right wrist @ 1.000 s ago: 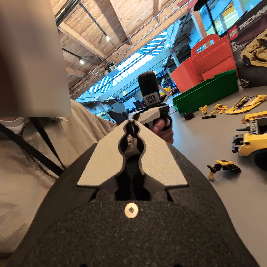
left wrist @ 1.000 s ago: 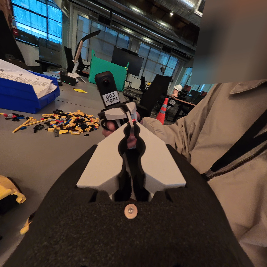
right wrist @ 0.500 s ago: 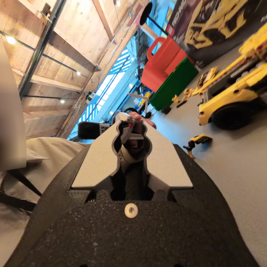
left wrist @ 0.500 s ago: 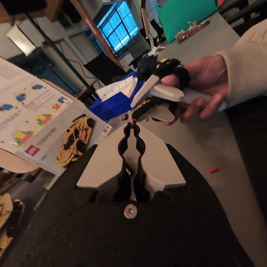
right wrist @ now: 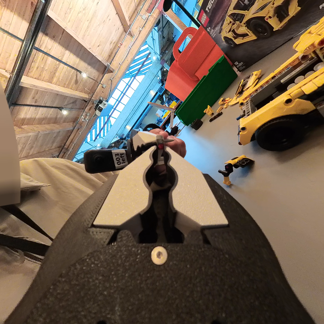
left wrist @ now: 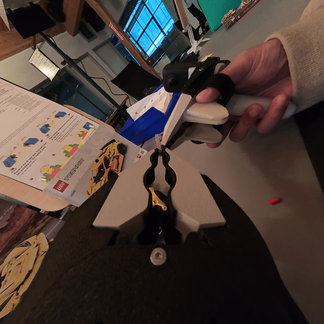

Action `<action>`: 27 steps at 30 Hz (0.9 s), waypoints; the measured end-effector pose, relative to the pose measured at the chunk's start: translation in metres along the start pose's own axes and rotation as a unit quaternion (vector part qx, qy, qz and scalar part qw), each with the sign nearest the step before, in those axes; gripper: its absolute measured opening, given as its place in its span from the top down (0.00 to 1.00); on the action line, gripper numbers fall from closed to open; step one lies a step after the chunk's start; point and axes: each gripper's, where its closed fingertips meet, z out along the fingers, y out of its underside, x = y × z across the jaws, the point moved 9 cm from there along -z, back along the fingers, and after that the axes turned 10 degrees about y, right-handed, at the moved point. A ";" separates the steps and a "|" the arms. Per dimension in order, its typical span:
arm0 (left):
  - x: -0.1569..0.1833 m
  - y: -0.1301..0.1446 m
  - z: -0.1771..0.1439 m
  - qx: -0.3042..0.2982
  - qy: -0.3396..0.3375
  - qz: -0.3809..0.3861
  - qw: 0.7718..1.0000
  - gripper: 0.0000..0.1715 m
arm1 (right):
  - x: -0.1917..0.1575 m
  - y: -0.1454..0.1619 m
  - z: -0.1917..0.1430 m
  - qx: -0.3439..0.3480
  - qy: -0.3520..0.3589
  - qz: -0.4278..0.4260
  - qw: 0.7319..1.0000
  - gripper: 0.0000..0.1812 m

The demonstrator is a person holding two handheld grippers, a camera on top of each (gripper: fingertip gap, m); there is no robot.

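The left gripper (left wrist: pixel 158 152) and the right gripper (right wrist: pixel 158 149) meet tip to tip up in the air, above the table (left wrist: pixel 245 175). Both are nearly closed. Each has its jaws pinched narrow on a thin grey piece (left wrist: pixel 158 142) with a bit of red on it. I cannot tell which one really carries it. It sits right in the middle of both views.

A hand (left wrist: pixel 259 84) holds the right gripper at the upper right of the left wrist view.

The yellow car (right wrist: pixel 280 122) at the right of the right wrist view is only partly built. Loose parts lie on the table near it, like a small yellow part (right wrist: pixel 235 163) at middle right. A red bit (left wrist: pixel 274 200) lies alone at the right of the left wrist view.

There is bare grey table at the lower right of both views, so there is room there. The car is close on the right. A booklet (left wrist: pixel 78 157) and a blue bin (left wrist: pixel 145 122) fill the left and middle of the left wrist view. A green bin (right wrist: pixel 206 98), a red bin (right wrist: pixel 189 57) and a box (right wrist: pixel 245 26) stand at the far edge, upper right.
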 end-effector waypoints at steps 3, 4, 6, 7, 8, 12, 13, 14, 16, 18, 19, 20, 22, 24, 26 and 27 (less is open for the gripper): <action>0.001 -0.001 0.000 -0.002 -0.002 0.014 1.000 0.98 | -0.001 0.000 0.000 0.001 0.000 -0.007 1.000 0.98; 0.001 -0.002 -0.001 0.002 -0.002 0.015 1.000 0.98 | -0.002 0.000 0.000 0.000 -0.002 -0.009 1.000 0.98; 0.000 -0.002 -0.002 0.004 -0.004 0.019 1.000 0.98 | -0.004 0.000 0.000 0.006 0.003 -0.024 1.000 0.98; 0.000 -0.003 -0.002 0.008 -0.004 0.017 1.000 0.98 | -0.005 0.000 0.000 0.007 0.000 -0.023 1.000 0.98; -0.001 -0.003 -0.003 0.009 -0.004 0.014 1.000 0.98 | -0.004 0.000 0.000 0.005 -0.007 -0.015 1.000 0.98; 0.001 -0.004 -0.003 0.008 -0.007 0.030 0.999 0.98 | -0.006 0.000 0.000 0.007 -0.005 -0.024 1.000 0.98; 0.000 -0.004 -0.003 0.013 -0.003 0.023 1.000 0.98 | -0.006 0.000 0.000 0.008 -0.022 -0.010 1.000 0.96; 0.000 -0.005 -0.004 0.015 -0.003 0.022 1.000 0.98 | -0.005 0.000 0.000 0.005 -0.032 0.002 0.999 0.96; 0.002 -0.004 -0.003 0.004 -0.006 0.040 0.999 0.98 | -0.004 0.000 0.000 0.002 -0.019 -0.002 1.000 0.98; 0.003 -0.004 -0.002 0.000 -0.008 0.036 0.999 0.98 | -0.003 0.000 -0.001 0.000 -0.008 -0.017 1.000 0.99; 0.003 -0.004 -0.001 -0.003 -0.008 0.027 1.000 0.98 | -0.003 0.000 -0.001 0.001 -0.004 -0.022 1.000 0.99; 0.003 -0.004 0.000 -0.008 -0.010 0.023 1.000 0.98 | -0.003 0.000 -0.001 0.000 0.000 -0.023 1.000 0.98; 0.004 -0.004 0.002 -0.024 -0.016 0.018 0.999 0.98 | -0.001 0.000 -0.002 -0.006 0.008 -0.024 1.000 0.98; 0.006 -0.004 0.004 -0.040 -0.032 0.027 0.998 0.99 | 0.000 -0.001 -0.002 -0.008 0.014 -0.024 1.000 0.99; 0.007 -0.001 0.006 -0.049 -0.029 0.030 0.998 0.99 | 0.004 0.000 -0.003 -0.015 0.023 -0.018 0.999 0.99; 0.007 0.000 0.006 -0.049 -0.024 0.028 0.998 0.99 | 0.004 0.000 -0.003 -0.016 0.025 -0.017 0.999 0.99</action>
